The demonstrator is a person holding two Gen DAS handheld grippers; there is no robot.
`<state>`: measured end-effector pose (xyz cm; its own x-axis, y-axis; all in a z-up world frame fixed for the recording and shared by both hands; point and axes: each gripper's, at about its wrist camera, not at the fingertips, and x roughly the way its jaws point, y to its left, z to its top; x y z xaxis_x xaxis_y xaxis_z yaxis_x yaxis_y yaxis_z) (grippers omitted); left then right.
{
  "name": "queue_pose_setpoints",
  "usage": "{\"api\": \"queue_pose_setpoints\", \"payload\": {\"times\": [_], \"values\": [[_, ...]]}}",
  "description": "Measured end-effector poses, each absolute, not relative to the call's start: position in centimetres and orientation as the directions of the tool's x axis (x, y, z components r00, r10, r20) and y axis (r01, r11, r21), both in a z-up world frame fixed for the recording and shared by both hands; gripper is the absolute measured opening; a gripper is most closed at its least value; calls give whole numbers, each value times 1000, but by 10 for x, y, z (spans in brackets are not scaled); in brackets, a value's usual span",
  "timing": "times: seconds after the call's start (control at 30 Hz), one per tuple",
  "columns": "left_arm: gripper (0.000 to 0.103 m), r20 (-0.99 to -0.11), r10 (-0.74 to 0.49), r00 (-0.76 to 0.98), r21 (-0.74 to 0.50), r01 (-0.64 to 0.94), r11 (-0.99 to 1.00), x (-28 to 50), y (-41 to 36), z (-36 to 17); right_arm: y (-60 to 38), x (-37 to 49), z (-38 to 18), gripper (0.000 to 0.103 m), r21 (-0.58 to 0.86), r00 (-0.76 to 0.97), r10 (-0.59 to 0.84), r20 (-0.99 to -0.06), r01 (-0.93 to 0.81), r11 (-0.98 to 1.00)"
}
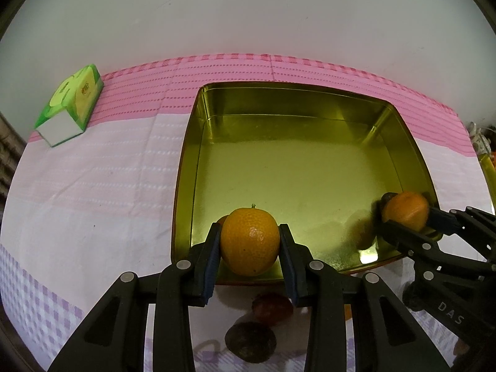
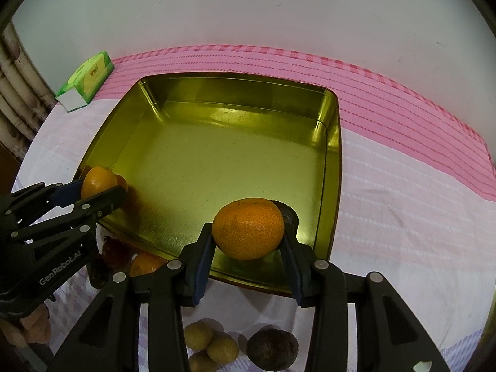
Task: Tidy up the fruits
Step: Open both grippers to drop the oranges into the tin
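Note:
A square gold tin tray (image 1: 297, 167) (image 2: 217, 161) lies on the pink and white cloth. My left gripper (image 1: 250, 241) is shut on an orange (image 1: 250, 240) over the tray's near left corner; it shows at the left of the right wrist view (image 2: 97, 183). My right gripper (image 2: 248, 232) is shut on another orange (image 2: 248, 228) over the tray's near right corner; it shows at the right of the left wrist view (image 1: 404, 209). A dark fruit (image 2: 290, 215) sits just behind this orange.
Loose fruit lies on the cloth in front of the tray: a dark round fruit (image 2: 272, 348), small tan fruits (image 2: 210, 344), a reddish fruit (image 2: 116, 252) and an orange (image 2: 145, 263). A green tissue box (image 1: 69, 105) stands at the far left. A white wall is behind.

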<state>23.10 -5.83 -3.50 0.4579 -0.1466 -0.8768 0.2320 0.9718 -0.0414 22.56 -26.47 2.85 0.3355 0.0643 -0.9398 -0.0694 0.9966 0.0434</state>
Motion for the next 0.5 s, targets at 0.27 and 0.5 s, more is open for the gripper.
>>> {"api": "queue_pose_setpoints", "payload": {"times": [0.27, 0.5], "values": [[38, -873, -166, 459, -58, 240, 969, 229, -57, -31, -264, 225, 38, 46, 46, 354, 68, -933, -70, 996], [43, -866, -168, 472, -58, 239, 969, 224, -58, -25, -263, 219, 44, 46, 46, 362, 68, -930, -71, 996]]}}
